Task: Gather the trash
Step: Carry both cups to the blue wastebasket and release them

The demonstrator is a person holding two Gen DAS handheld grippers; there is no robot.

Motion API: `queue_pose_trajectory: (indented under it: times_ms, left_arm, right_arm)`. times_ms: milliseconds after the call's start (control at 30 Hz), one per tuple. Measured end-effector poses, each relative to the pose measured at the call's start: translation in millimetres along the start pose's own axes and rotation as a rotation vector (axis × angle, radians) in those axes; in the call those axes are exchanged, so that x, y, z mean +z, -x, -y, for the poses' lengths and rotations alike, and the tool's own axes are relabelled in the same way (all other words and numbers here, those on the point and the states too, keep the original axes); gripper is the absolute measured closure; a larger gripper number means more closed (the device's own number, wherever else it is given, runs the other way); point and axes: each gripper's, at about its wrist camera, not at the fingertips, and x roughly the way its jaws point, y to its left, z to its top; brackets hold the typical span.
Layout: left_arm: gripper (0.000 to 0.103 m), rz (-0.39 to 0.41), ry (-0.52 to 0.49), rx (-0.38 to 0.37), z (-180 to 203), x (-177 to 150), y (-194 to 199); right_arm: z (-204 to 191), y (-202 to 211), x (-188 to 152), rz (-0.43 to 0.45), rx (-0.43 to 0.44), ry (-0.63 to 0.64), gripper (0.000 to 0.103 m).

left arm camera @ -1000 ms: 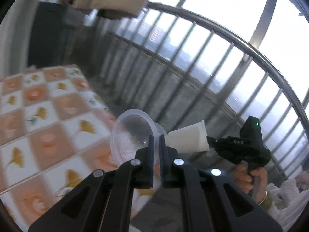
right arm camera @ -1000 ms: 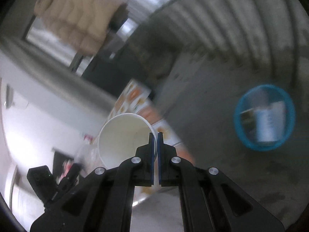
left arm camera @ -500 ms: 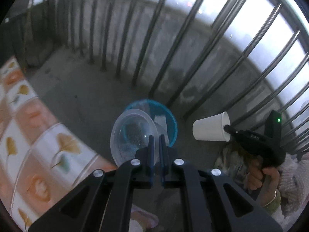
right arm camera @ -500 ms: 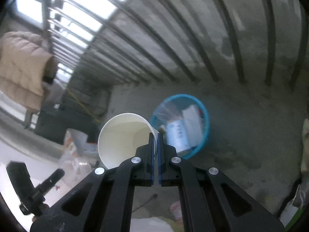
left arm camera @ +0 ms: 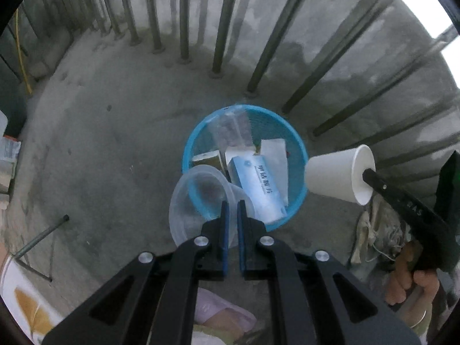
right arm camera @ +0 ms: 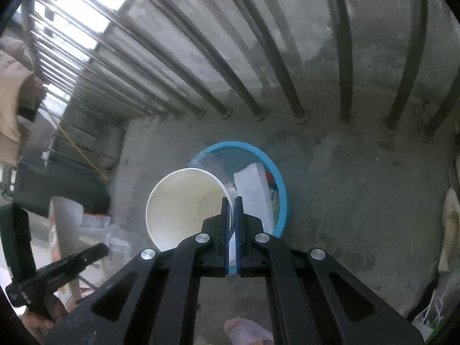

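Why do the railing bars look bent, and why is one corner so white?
Left wrist view: the fisheye lens bows the straight railing bars around the blue basket, and daylight blows out the top right corner. Right wrist view: the same bending, glare at top left; the paper cup is sharp, while the hanging cloth at the left edge smears.

Home balcony: concrete floor (left arm camera: 109, 132), metal railing bars (right arm camera: 276, 57), hung laundry (right arm camera: 11, 86).
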Motion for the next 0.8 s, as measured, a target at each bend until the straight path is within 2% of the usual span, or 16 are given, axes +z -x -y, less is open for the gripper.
queue_pose_trajectory:
  times_ms: [67, 100, 133, 167, 200, 300, 567, 700, 800]
  left_arm:
    - [0.084, -0.018, 0.012, 0.016, 0, 5, -16]
    - [0.057, -0.024, 0.022, 0.032, -2, 8, -24]
    - [0.039, -0.029, 0.035, 0.054, -3, 11, -30]
    - [0.038, -0.023, 0.046, 0.062, -6, 10, -32]
    - [0.038, -0.016, 0.057, 0.057, -7, 10, -33]
    - [0.037, -0.017, 0.085, 0.002, -13, 11, -27]
    - [0.033, 0.085, 0.092, -0.044, -17, 9, 12]
    - [0.032, 0.112, 0.094, -0.053, -16, -1, 40]
    - [0.032, 0.163, 0.075, -0.050, -15, -13, 71]
  right_arm:
    - [0, -17, 4, -0.009, -0.001, -0.019, 0.096]
    - [-1, -26, 6, -0.016, -0.011, -0.015, 0.090]
    - [0, -41, 9, -0.045, -0.049, -0.007, 0.082]
    - [2, -52, 8, -0.071, -0.068, -0.013, 0.062]
    - [4, -57, 8, -0.085, -0.076, -0.021, 0.055]
    - [12, -70, 5, -0.128, -0.102, -0.048, 0.056]
    - [27, -31, -5, -0.069, -0.054, -0.070, 0.052]
    - [19, -9, -7, -0.032, -0.028, -0.029, 0.045]
    - [2, 20, -16, 0.003, -0.011, 0.060, 0.038]
